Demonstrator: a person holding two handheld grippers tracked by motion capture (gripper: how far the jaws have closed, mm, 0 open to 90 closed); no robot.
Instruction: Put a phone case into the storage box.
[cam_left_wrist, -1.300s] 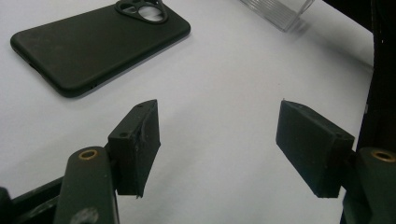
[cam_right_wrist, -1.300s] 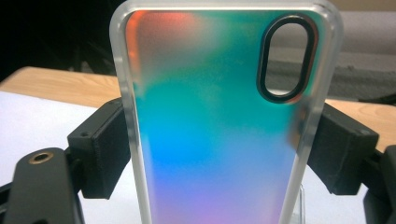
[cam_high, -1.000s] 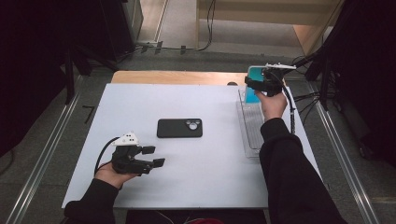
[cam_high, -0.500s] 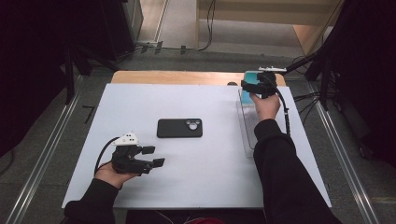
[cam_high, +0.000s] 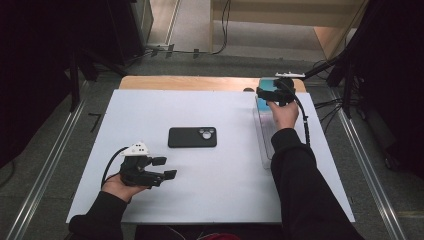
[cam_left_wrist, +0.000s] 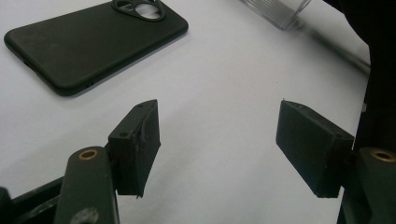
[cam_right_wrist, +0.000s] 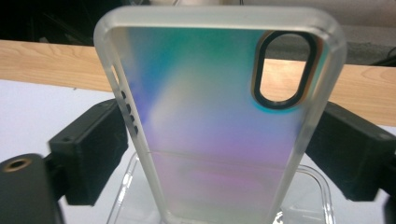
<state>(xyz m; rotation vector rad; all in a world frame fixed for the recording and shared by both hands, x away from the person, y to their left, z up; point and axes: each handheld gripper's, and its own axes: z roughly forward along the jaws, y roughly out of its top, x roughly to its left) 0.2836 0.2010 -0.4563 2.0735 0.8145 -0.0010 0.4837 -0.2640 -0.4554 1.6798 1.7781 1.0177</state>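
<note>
The right gripper has just been opening its jaws, which now stand wide beside the edges of the iridescent phone case upright between them in the clear stand. The case can tip or drop if it is not well seated there. The left gripper waits with jaws half open and empty, the black phone lying beyond them.

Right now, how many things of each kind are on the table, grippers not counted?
Black phone: 1
Iridescent phone case: 1
Clear plastic holder: 1
Total: 3
</note>
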